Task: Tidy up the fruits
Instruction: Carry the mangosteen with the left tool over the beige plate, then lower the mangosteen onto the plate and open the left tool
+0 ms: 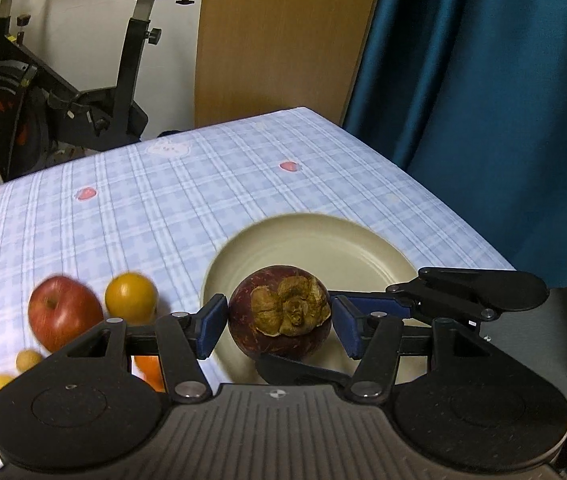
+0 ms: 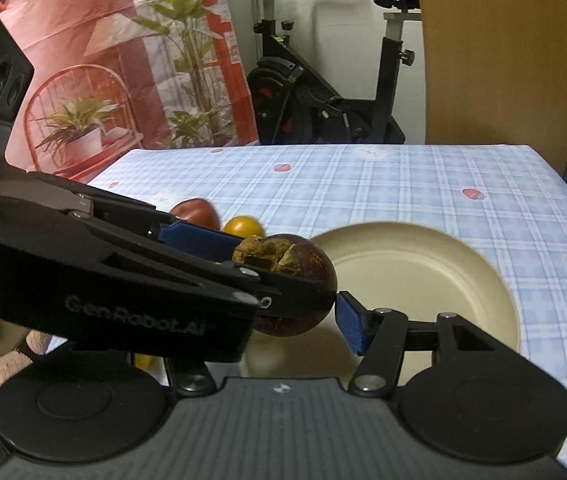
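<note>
Left wrist view: mangosteen (image 1: 279, 312) pinched betw. left gripper (image 1: 279, 322) pads over plate (image 1: 323, 232); right gripper (image 2: 295, 312) spread wide.

Home room: my view takes in an exercise bike (image 1: 63, 92), blue curtain (image 1: 483, 100), checked-cloth tabletop (image 1: 163, 200).

we read only 1 text: "GenRobot.AI", in pale letters along the black finger of the left gripper (image 2: 283, 280), seen from the right wrist.
</note>
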